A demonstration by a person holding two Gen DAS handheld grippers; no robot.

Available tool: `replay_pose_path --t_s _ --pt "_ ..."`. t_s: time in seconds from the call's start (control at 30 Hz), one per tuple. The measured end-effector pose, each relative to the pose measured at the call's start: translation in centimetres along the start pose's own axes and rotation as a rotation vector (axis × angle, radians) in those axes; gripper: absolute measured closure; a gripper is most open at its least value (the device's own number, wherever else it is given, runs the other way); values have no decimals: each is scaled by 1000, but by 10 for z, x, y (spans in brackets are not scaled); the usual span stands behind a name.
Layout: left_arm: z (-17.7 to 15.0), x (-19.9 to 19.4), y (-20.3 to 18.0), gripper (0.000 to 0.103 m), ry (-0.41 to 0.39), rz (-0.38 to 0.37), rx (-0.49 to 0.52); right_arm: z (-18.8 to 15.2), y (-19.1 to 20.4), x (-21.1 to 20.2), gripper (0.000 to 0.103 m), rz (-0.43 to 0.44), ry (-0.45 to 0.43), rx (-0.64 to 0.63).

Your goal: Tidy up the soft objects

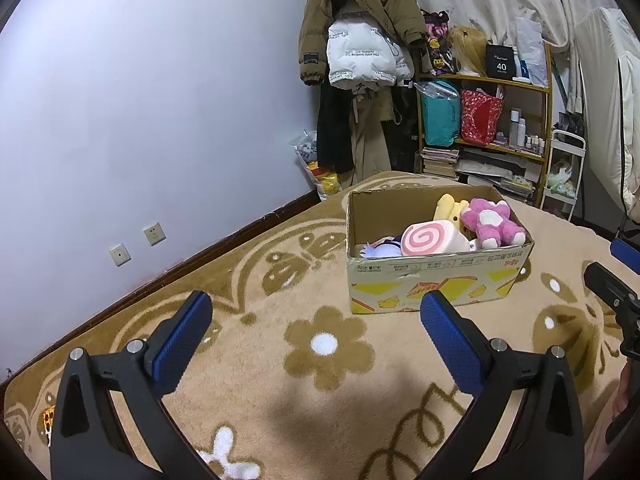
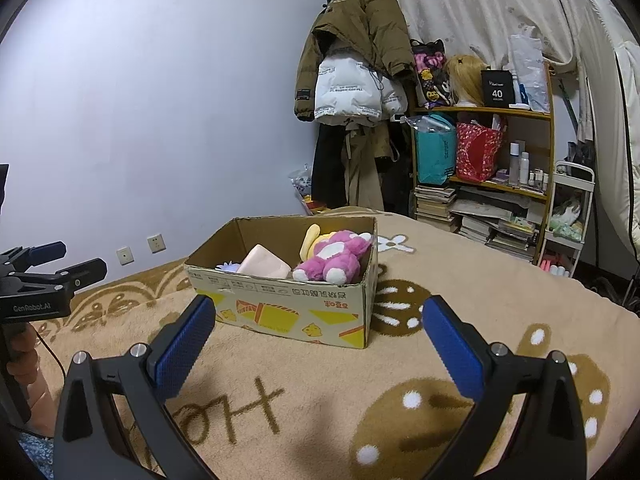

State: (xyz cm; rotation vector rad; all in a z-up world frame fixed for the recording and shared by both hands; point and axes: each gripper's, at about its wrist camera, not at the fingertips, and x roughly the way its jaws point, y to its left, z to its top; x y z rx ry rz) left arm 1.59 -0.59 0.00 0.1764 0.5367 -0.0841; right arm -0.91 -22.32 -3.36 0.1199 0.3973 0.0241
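A cardboard box (image 1: 420, 282) (image 2: 280, 312) stands on the beige patterned carpet. Inside lie a pink bear plush (image 1: 490, 222) (image 2: 334, 258), a yellow plush (image 1: 446, 206) (image 2: 310, 238), a pink swirl roll cushion (image 1: 432, 238) (image 2: 264, 266) and a purple-white soft toy (image 1: 380, 249) (image 2: 228, 267). My left gripper (image 1: 316, 336) is open and empty, above the carpet in front of the box. My right gripper (image 2: 318, 340) is open and empty, close to the box's front. Each gripper shows at the edge of the other's view.
A coat rack with a brown jacket (image 1: 360, 12) and a white jacket (image 2: 352, 92) stands by the wall. A wooden shelf (image 2: 484, 184) holds bags, books and bottles. A white cart (image 2: 568, 216) stands right of it. Wall sockets (image 1: 154, 234) sit low on the wall.
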Motion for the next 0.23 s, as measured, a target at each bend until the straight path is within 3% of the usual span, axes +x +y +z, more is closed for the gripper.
replay_pose_path --t_s 0.23 --pt "-1 -1 -2 0 4 -3 4 -1 3 2 0 0 4 -13"
